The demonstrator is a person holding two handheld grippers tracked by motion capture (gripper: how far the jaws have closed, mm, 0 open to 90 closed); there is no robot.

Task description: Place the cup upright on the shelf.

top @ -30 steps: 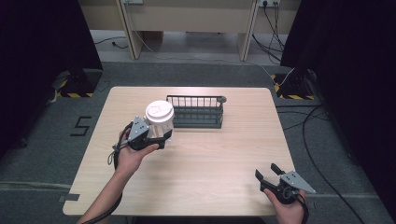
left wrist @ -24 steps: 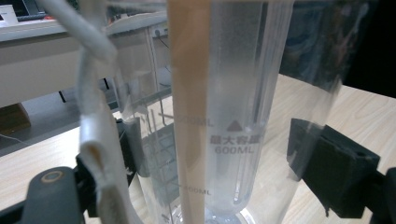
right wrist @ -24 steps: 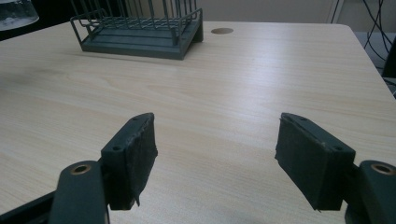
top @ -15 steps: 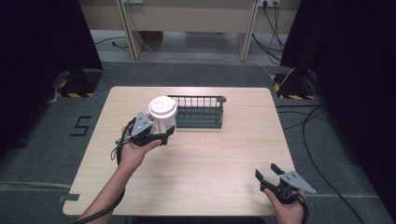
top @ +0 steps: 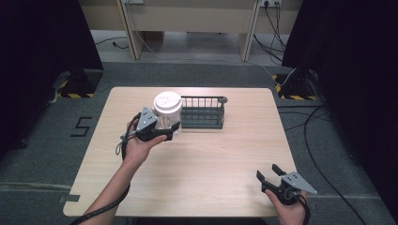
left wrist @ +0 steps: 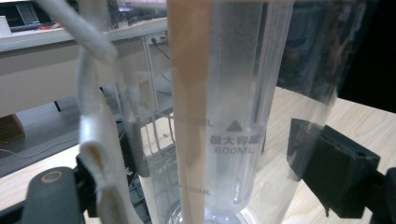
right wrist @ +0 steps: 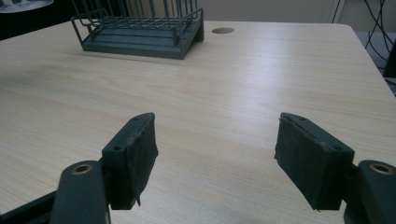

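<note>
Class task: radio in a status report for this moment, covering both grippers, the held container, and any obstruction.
Left gripper shut on clear lidded container, held beside wire rack. Right gripper open, empty, low at table near edge. Nothing in the way.

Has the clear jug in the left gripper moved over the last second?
Yes. The clear jug has shifted right, closer to the wire rack's left end.

Even overhead light on the table (top: pixel 225 154), dark surroundings, blurred close-up jaws.
</note>
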